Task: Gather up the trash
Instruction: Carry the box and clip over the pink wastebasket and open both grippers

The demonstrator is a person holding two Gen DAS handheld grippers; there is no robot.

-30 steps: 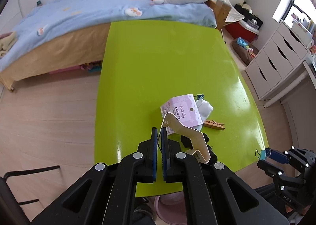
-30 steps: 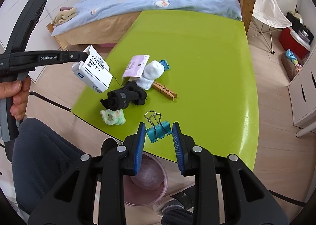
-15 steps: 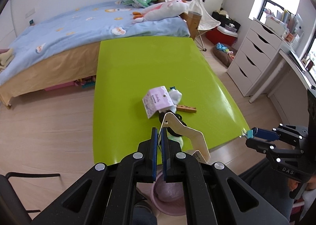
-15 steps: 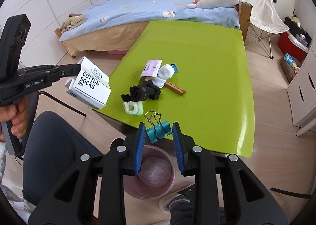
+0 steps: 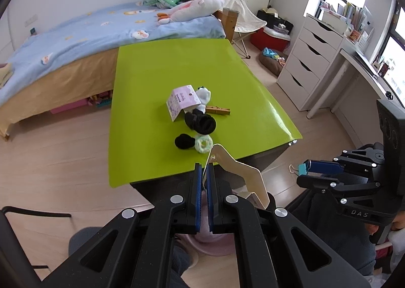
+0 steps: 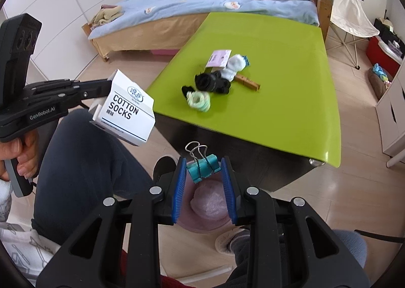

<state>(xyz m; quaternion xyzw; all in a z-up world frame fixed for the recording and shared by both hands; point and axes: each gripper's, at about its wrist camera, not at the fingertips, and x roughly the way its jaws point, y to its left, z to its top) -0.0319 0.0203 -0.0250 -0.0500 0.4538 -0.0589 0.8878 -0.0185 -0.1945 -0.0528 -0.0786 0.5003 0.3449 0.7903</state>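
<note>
Trash is what I am picking up, and two bits are already in my grip, both off the worktop (image 6: 291,101) and close over the pink bin (image 6: 207,208) on the floor. My left gripper (image 5: 204,174) has its fingers pressed almost shut on a flap of the sock box (image 6: 129,111), which hangs beside the near edge of the worktop. My right gripper (image 6: 203,174) has its fingers partly open, with the blue binder clip (image 6: 201,168) squeezed between them, right above the bin. I think these two only need dropping in. Back on the worktop, well away from the bin, a small pile is left: a pink card (image 5: 181,101), a white sock (image 5: 203,94), a wooden peg (image 5: 219,110), black socks (image 5: 201,122) and a pale green hair tie (image 5: 203,144). Some of that may be trash too, so I judge the job is not finished.
</note>
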